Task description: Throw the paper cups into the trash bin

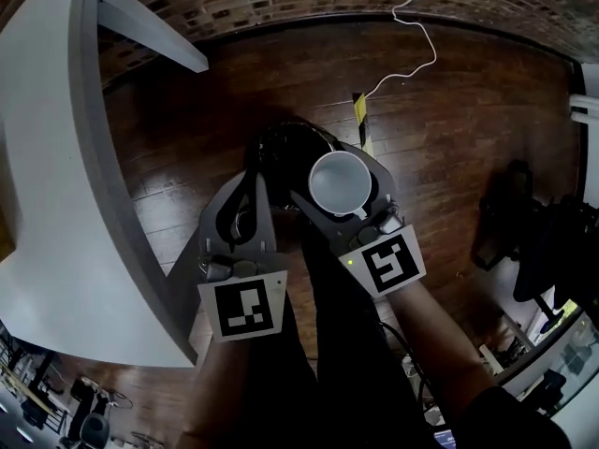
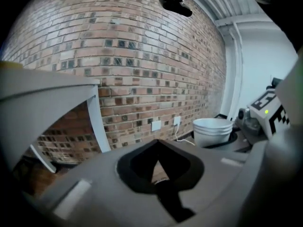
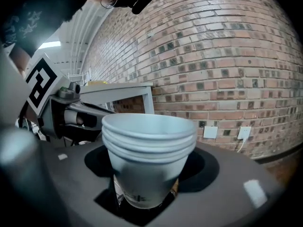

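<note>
The right claw [image 1: 344, 160] is clenched on a stack of cups [image 3: 149, 160]; the stack stands upright in the round hollow of its jaws, rims above them. The left claw [image 2: 158, 143] sits just beside it, jaws closed together with nothing in them; bare floor shows through their hollow. The bin [image 1: 278, 140], dark and lined with a black bag, lies below and just ahead of both claws, its mouth partly covered by them; the cups hang at its right side in the head view. Left of the left claw stands a white table [image 1: 47, 157], one leg [image 2: 97, 122] near that claw. Ahead of both claws rises a brick wall [image 2: 142, 56] with two sockets [image 3: 210, 132] low down; a white cable [image 1: 416, 59] runs from there over the wood floor [image 1: 206, 92], ending near a yellow slip [image 1: 359, 108] just beyond the bin. Right of the right claw sits dark gear [image 1: 519, 223], too dim to name.
</note>
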`<state>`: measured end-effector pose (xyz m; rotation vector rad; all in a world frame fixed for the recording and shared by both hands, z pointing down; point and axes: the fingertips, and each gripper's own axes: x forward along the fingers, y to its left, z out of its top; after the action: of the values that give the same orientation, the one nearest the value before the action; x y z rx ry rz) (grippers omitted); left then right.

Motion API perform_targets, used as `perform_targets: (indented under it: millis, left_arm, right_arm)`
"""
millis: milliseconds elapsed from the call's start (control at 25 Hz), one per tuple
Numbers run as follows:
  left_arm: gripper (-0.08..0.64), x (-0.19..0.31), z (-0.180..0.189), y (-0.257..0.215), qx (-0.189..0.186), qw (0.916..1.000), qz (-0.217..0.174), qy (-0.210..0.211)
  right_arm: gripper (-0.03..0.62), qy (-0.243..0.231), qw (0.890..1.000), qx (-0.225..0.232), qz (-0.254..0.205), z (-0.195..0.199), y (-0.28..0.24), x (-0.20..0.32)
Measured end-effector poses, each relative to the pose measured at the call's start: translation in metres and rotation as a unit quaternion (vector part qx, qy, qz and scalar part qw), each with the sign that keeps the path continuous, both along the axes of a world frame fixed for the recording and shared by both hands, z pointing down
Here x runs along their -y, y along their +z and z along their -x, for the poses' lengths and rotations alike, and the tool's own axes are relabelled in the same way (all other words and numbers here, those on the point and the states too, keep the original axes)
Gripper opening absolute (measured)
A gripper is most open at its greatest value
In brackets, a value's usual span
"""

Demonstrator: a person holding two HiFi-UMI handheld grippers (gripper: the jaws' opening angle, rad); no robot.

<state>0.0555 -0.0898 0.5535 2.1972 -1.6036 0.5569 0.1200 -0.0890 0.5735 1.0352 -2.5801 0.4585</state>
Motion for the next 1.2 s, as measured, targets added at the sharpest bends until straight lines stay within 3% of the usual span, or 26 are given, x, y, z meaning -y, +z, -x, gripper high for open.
perform_targets:
  millis: [240,840,1200]
  left_arm:
    - [0.005,-0.009,-0.008,0.053,0.005,0.9993,0.037,0.005]
    - [0.005,-0.031,-0.025,0.16,0.035,0.9956,0.083,0.026]
    - [0.005,-0.045,-0.017,0.211,0.024,0.9943,0.103,-0.007]
  right_arm:
    - [0.344,-0.014,1.0,-0.017,0.021,-0.006,0.049,-0.011]
    - [0.344,-0.026,0.996,-0.025,0.082,-0.006,0.162,-0.046]
    - [0.344,-0.039,0.992,-0.047,0.108,-0.011,0.222,-0.058]
